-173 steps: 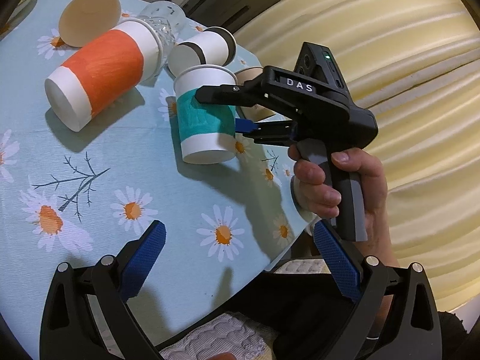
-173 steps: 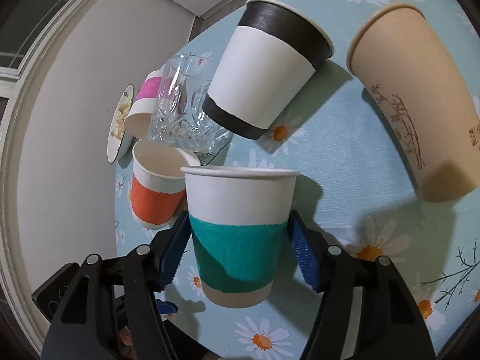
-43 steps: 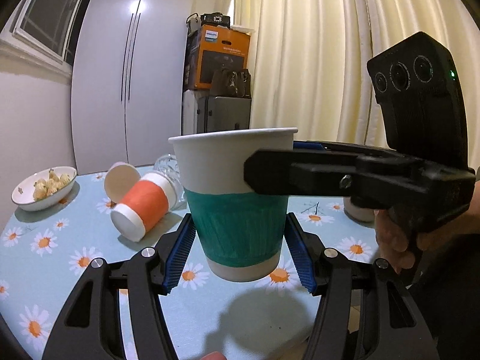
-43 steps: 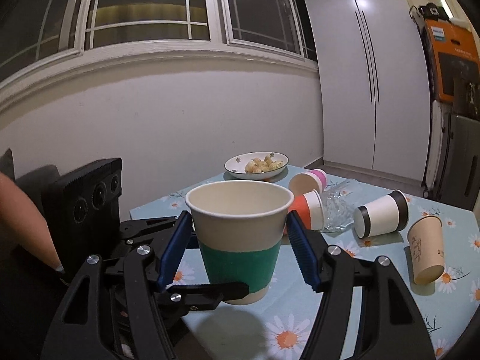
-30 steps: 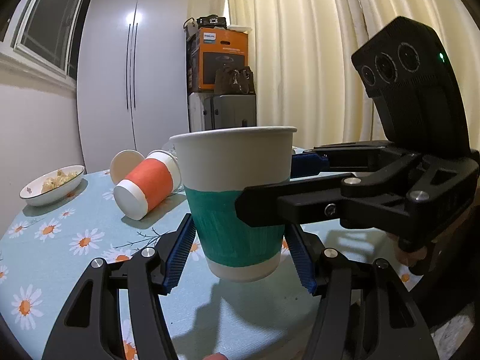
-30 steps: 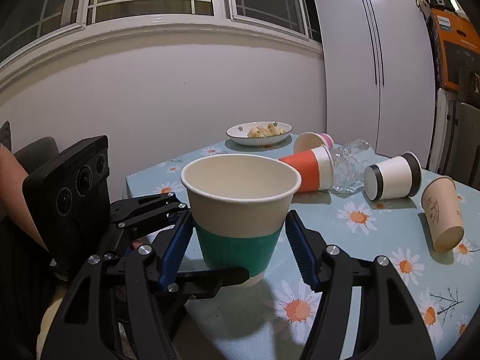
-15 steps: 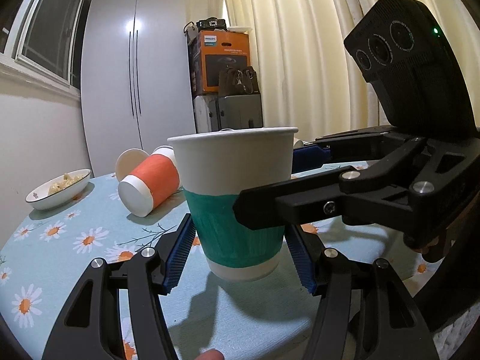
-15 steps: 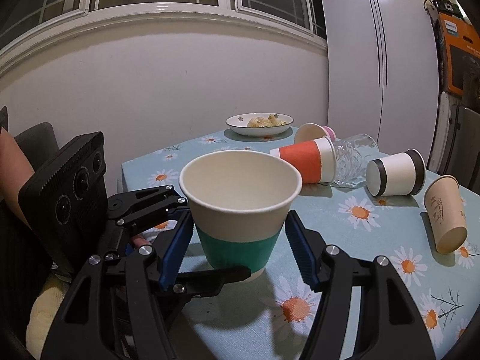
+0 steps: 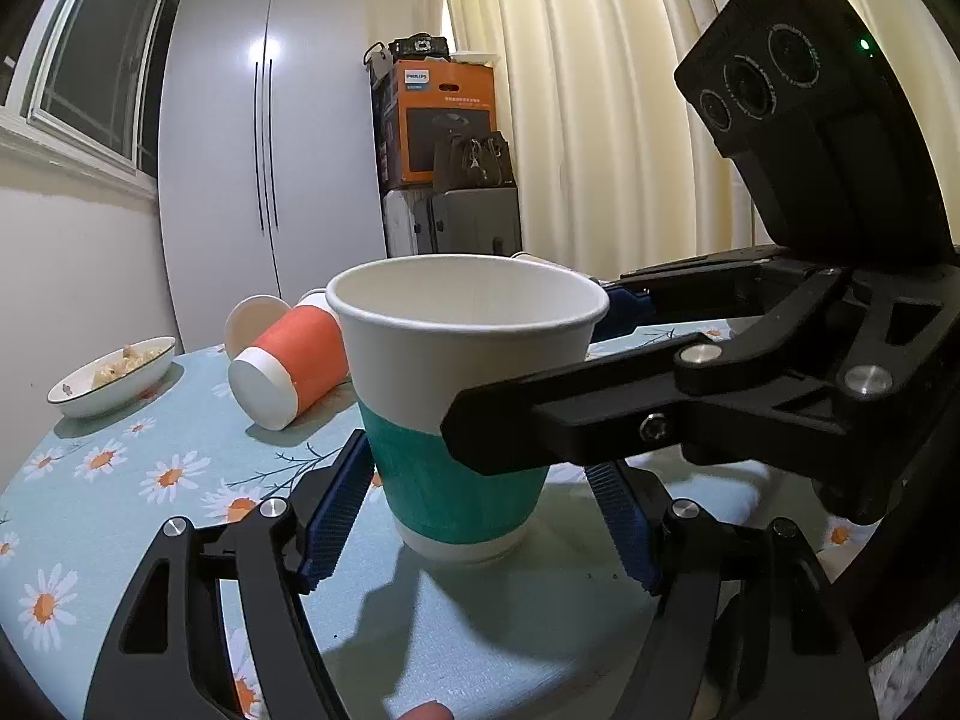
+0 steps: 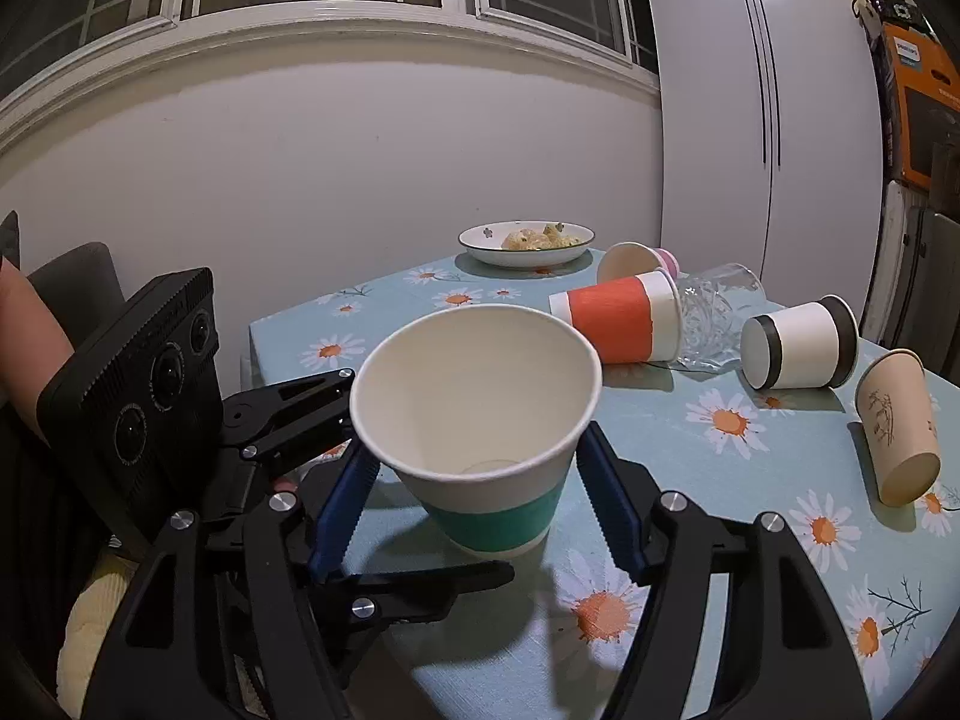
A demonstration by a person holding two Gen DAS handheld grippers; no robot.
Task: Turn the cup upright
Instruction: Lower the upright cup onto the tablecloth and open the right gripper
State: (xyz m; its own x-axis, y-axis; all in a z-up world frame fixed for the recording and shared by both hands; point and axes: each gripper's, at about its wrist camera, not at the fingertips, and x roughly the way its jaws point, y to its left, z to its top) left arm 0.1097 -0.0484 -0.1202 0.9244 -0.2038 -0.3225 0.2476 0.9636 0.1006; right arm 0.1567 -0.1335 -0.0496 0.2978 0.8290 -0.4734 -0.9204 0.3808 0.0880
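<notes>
- Upright now, a white paper cup with a teal band (image 9: 462, 420) stands mouth up near the tabletop's (image 9: 150, 528) front edge; its base appears to rest on the daisy-print cloth.
- Both tools bracket it. The left hand-held gripper (image 9: 480, 516) has its blue pads spread either side of the teal band, with visible gaps.
- Crossing from the other side, the right hand-held gripper (image 10: 474, 498) also looks spread, its pads beside the cup's wall rather than squeezing it.
- To finish well, I judge each tool should back straight away along its own fingers, without brushing the light cup or its rim.
- Farther back lie an orange-banded cup (image 10: 618, 324), a clear glass (image 10: 714, 318), a black-rimmed cup (image 10: 798, 351) and a tan cup (image 10: 900, 426), all tipped over.
- Beyond them sits a bowl of food (image 10: 527, 242).
</notes>
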